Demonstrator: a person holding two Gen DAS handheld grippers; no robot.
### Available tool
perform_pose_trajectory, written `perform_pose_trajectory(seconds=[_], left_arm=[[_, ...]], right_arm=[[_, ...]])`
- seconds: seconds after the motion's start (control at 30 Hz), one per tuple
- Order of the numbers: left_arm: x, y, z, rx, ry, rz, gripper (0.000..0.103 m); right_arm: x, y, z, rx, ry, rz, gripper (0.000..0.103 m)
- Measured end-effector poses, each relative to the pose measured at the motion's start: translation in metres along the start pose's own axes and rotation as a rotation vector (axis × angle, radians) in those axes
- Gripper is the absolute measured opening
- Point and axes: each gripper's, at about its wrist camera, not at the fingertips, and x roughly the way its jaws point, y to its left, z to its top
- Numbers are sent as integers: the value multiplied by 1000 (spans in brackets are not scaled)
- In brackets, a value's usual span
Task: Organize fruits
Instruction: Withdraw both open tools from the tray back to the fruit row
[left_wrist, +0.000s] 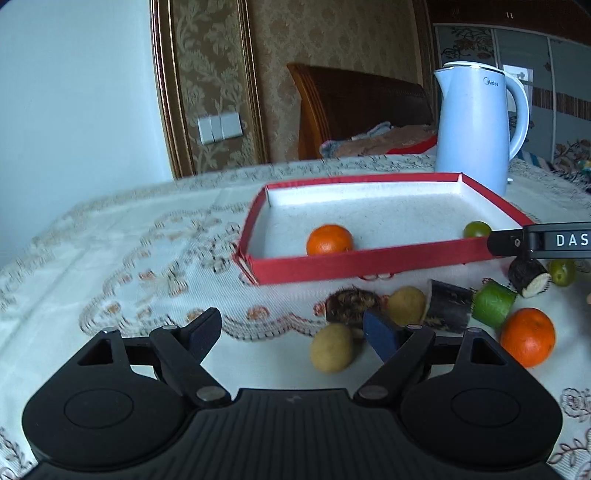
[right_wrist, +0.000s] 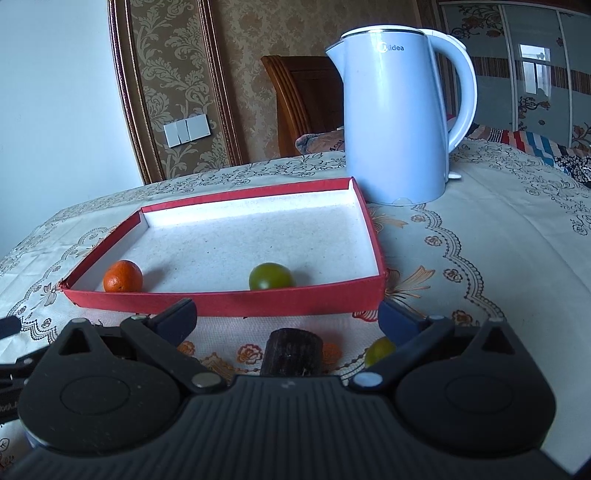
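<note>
A red tray (left_wrist: 369, 263) with a white floor holds an orange (left_wrist: 329, 240) and a green fruit (left_wrist: 476, 229). My left gripper (left_wrist: 293, 330) is open over the cloth in front of the tray, with nothing between its fingers. Just right of it lie two yellowish fruits (left_wrist: 331, 347), a dark spiky piece (left_wrist: 351, 306), a dark cylinder (left_wrist: 448, 306), a green cylinder (left_wrist: 493, 304) and a second orange (left_wrist: 528, 338). My right gripper (right_wrist: 288, 319) is open before the tray (right_wrist: 221, 303), above a dark cylinder (right_wrist: 291, 352) and beside a green fruit (right_wrist: 380, 350).
A pale blue kettle (right_wrist: 395, 118) stands behind the tray's far right corner. An embroidered cloth (left_wrist: 129, 240) covers the table. One finger (left_wrist: 506, 242) of the right gripper reaches in from the right edge of the left wrist view. A bed lies behind.
</note>
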Motion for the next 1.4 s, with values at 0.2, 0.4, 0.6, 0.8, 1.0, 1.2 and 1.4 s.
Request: perform_pose_trajectory(seconds=[0.2,0.4,0.6,0.8,1.0,1.2,1.4], left_arm=[[13,-1,-2,3,69,10,84],[18,-1,-3,8,104,11,84],[18,-2,-3,10,108,18,86],[18,-2,-3,7,109,16,86],[18,-2,-3,4,110,15,86],[19,0,-3,-11,119,11,88],[19,2,-3,-17,122,7,88]], right_arm=[[0,0,-1,-5,0,-3,103],[0,0,-1,-6,0,-8,103],[1,2,-2,-13,1,-16,103],[1,2,-2,-15,1,-19,103],[0,0,-1,-12,1,-25,103],[-25,-14,-8,-56,-2,-59,103],[-51,-45,-27,-102,18,-127,103]])
